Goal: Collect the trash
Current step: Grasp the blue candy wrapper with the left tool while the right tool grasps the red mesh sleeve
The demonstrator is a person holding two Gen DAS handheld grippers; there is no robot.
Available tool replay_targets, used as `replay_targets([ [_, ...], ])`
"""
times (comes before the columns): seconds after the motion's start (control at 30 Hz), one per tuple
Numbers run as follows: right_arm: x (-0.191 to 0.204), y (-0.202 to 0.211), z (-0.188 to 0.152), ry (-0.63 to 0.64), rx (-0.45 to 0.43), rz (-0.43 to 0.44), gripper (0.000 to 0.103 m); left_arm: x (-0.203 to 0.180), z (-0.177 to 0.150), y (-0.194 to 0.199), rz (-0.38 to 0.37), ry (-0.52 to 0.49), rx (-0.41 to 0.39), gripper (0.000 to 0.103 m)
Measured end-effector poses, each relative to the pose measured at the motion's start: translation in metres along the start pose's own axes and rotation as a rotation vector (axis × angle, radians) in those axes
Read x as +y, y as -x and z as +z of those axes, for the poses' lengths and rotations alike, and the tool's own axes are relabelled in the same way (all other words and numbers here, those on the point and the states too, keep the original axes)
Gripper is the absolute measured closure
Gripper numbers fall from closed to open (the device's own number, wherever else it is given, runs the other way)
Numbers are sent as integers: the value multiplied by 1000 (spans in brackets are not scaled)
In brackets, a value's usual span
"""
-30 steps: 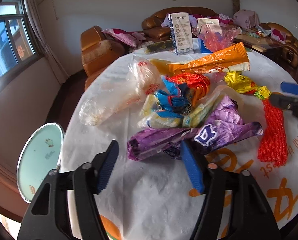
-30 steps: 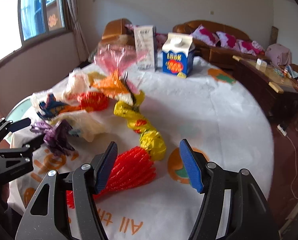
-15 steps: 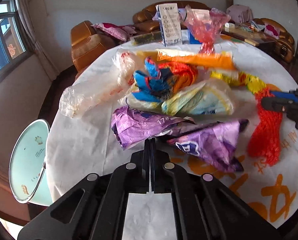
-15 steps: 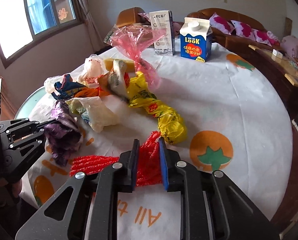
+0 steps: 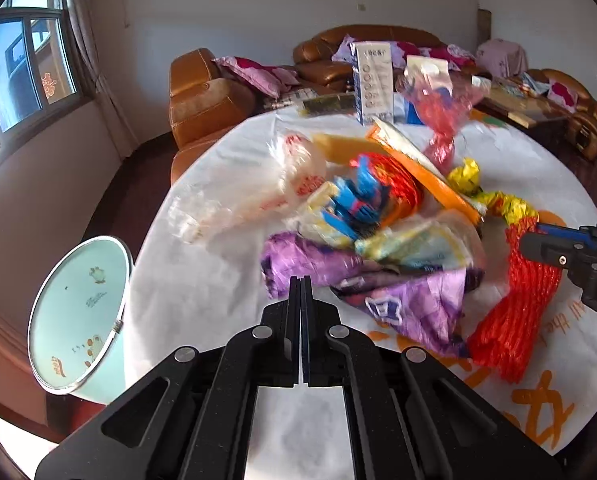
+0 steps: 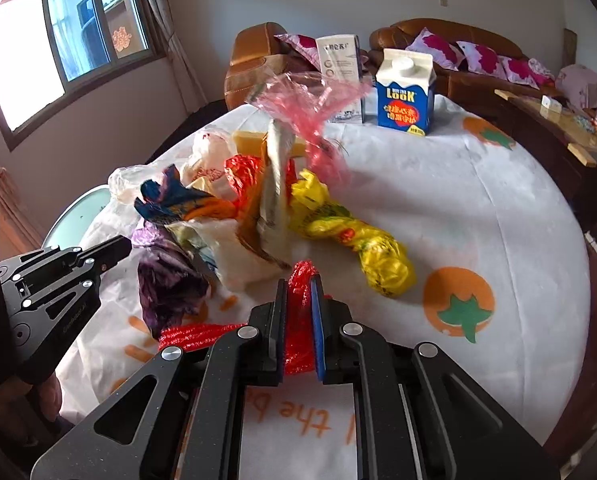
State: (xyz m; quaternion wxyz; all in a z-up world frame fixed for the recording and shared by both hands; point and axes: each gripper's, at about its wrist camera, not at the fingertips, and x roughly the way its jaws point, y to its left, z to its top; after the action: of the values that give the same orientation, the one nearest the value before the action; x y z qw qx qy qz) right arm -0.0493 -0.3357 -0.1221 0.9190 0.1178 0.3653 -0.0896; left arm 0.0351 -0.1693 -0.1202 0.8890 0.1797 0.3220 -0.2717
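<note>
A heap of wrappers lies on the round white table [image 5: 226,280]. My left gripper [image 5: 300,280] is shut on the edge of a purple wrapper [image 5: 410,304], also in the right wrist view [image 6: 166,276]. My right gripper [image 6: 298,280] is shut on a red mesh bag [image 6: 298,320], which shows in the left wrist view [image 5: 514,308]. Behind lie a clear plastic bag [image 5: 258,196], a blue and red wrapper [image 5: 362,200], an orange packet [image 5: 422,168], a yellow wrapper [image 6: 358,240] and a pink plastic bag [image 6: 310,108].
A pale green bin [image 5: 78,312] with a steel rim stands open beside the table's left edge. A blue milk carton [image 6: 404,92] and a white carton [image 6: 340,72] stand at the far side. Brown sofas [image 5: 206,96] lie behind.
Both grippers went from open to shut: the left on the purple wrapper, the right on the red mesh bag. The heap has since been pushed together and looks blurred.
</note>
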Motion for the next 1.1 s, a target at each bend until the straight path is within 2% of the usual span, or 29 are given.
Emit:
replay_targets([
  [0.2,9,4,15,12,-15,-23,92,20,4,-6,-10,57,7,103],
  [0.4,7,6,17,6,-45,3,92,31,5,-3,-14,102,0,103],
  [0.53,-8,12,17,-30,-81,10,92,40,6,2,-27,134,-2,103],
  [0.77,-28,11,2,-53,-87,41,92,56,3,9,-3,185,10,103],
  [0.93,-39,15,-1,-55,-98,56,92,39,7,8,-21,161,25,99],
  [0.97,-42,17,-1,-56,-105,58,92,35,8,7,-26,158,28,94],
  [1.0,-43,18,-2,-57,-108,59,92,30,11,6,-30,156,27,76],
  [1.07,-48,21,-3,-61,-113,59,92,22,16,7,-25,143,9,58],
  [1.1,-50,22,-4,-64,-114,59,92,16,20,8,-20,128,-7,56],
])
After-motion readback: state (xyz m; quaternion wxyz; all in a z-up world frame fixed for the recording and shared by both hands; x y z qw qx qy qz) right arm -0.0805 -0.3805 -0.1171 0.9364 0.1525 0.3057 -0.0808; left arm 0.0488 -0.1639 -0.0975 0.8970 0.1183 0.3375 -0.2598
